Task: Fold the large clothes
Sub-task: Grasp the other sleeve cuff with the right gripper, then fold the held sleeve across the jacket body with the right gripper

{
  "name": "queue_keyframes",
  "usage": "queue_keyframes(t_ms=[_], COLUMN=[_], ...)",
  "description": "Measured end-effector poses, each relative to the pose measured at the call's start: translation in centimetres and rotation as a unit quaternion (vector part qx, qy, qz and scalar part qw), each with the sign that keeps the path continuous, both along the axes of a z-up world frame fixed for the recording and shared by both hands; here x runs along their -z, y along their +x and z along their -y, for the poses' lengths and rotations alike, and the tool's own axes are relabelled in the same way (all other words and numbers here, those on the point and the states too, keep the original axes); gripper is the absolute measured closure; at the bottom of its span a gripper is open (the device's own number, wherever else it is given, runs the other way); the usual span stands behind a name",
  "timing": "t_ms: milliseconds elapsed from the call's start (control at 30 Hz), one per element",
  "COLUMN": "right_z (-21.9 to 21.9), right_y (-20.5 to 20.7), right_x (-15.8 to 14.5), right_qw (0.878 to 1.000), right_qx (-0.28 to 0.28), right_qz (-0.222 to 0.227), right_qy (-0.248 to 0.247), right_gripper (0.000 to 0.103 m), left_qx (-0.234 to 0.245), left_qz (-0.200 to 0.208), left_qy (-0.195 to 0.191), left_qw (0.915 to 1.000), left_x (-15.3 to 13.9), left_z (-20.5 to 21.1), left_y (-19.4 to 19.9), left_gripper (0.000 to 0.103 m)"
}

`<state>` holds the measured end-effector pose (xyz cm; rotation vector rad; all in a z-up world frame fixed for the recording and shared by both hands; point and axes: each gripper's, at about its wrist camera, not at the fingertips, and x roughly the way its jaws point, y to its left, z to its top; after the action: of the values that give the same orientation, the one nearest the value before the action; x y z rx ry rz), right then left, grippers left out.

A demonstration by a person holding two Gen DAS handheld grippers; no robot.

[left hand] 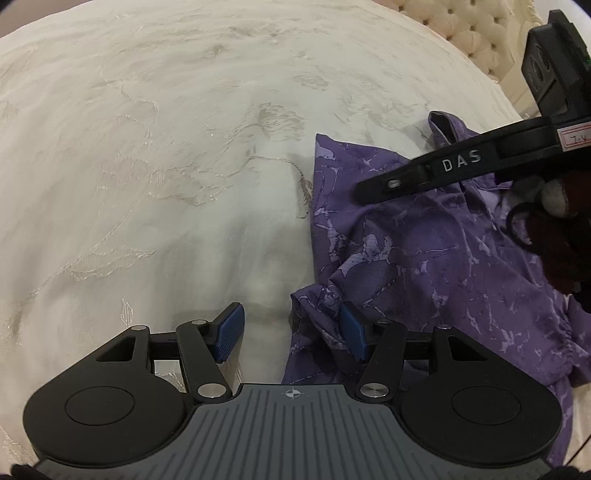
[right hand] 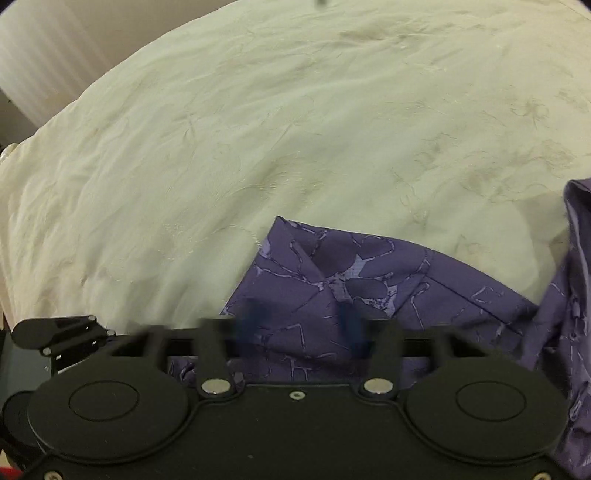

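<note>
A cream embroidered bedspread (left hand: 155, 155) fills both views. On it lies the crumpled purple marble-print garment (left hand: 424, 251), toward the tufted cream headboard (left hand: 476, 33). Over the garment's edge, the left gripper (left hand: 291, 328) stands half open, one blue pad touching a bunched fold. The right gripper (right hand: 303, 328), blurred above the garment, has just snapped closed; whether it pinches cloth I cannot tell.
</note>
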<state>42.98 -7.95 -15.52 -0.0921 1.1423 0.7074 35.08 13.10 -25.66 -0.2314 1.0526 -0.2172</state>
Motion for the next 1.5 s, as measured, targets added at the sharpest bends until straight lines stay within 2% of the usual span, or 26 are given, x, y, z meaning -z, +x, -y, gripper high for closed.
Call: queue_keyframes(t_ms=[100, 200, 333, 433, 500, 567, 633, 733, 867, 1067, 1133, 1200, 1267, 1367, 1433, 1500], right_z=[0.9, 1.2, 1.2, 1.0, 1.1, 1.7, 3.0, 5.3, 8.7, 11.8, 12.4, 12.9, 12.9, 12.7, 12.8, 13.5], right_y=[0.8, 1.3, 1.7, 2.2, 2.5, 2.8, 2.6, 1.5, -1.3, -6.8, -8.8, -10.7, -12.4, -14.7, -16.1, -17.3], right_x=[-0.4, 0.0, 1.1, 1.5, 1.4, 0.9, -0.5, -2.3, -3.7, -3.0, -2.0, -1.1, -0.2, 0.9, 0.6, -0.1], right_qw=[0.999, 0.999, 0.997, 0.996, 0.994, 0.991, 0.985, 0.978, 0.971, 0.957, 0.951, 0.945, 0.943, 0.94, 0.94, 0.934], right_qx=[0.027, 0.049, 0.074, 0.09, 0.108, 0.134, 0.164, 0.195, 0.23, 0.289, 0.31, 0.326, 0.331, 0.333, 0.335, 0.352], right_qz=[0.001, 0.004, -0.001, 0.002, 0.01, 0.023, 0.044, 0.066, 0.07, 0.033, 0.014, -0.011, -0.029, -0.063, -0.06, -0.058], right_qy=[0.021, 0.013, 0.008, -0.001, 0.004, 0.021, 0.029, 0.026, 0.018, -0.002, -0.011, -0.013, -0.024, -0.029, -0.024, -0.006], right_gripper=[0.095, 0.095, 0.095, 0.095, 0.091, 0.067, 0.053, 0.052, 0.048, 0.048, 0.048, 0.048, 0.047, 0.044, 0.042, 0.037], left_qx=[-0.014, -0.02, -0.003, 0.029, 0.052, 0.065, 0.069, 0.072, 0.089, 0.134, 0.146, 0.136, 0.11, 0.079, 0.075, 0.076], left_qz=[0.003, 0.0, -0.001, -0.008, -0.004, -0.007, -0.004, 0.026, 0.082, 0.132, 0.108, 0.054, 0.021, 0.008, 0.018, 0.025], left_qy=[-0.009, -0.013, -0.002, 0.024, 0.039, 0.045, 0.048, 0.05, 0.052, 0.073, 0.098, 0.14, 0.125, 0.103, 0.11, 0.109], left_qw=[0.9999, 0.9997, 1.0, 0.9993, 0.9978, 0.9969, 0.9964, 0.9958, 0.9914, 0.9796, 0.9785, 0.9792, 0.9858, 0.9915, 0.991, 0.9908], left_x=[0.0, -0.1, 0.1, 0.2, 0.0, -0.5, -1.4, -3.3, -5.5, -5.2, -4.0, -1.9, -0.6, -1.2, -2.1, -3.2], left_z=[-0.4, -0.4, -0.2, 0.2, 0.5, 0.5, 0.4, 0.5, 1.7, 5.3, 5.9, 6.1, 4.6, 3.1, 2.9, 2.6], left_y=[-0.4, -0.7, -1.5, -2.3, -3.1, -3.5, -3.8, -4.1, -2.5, 1.0, 1.5, 1.8, 1.7, 1.1, 0.4, -0.4], left_gripper=[0.047, 0.047, 0.047, 0.047, 0.047, 0.047, 0.047, 0.047, 0.047, 0.047, 0.047, 0.045, 0.04, 0.039, 0.039, 0.04])
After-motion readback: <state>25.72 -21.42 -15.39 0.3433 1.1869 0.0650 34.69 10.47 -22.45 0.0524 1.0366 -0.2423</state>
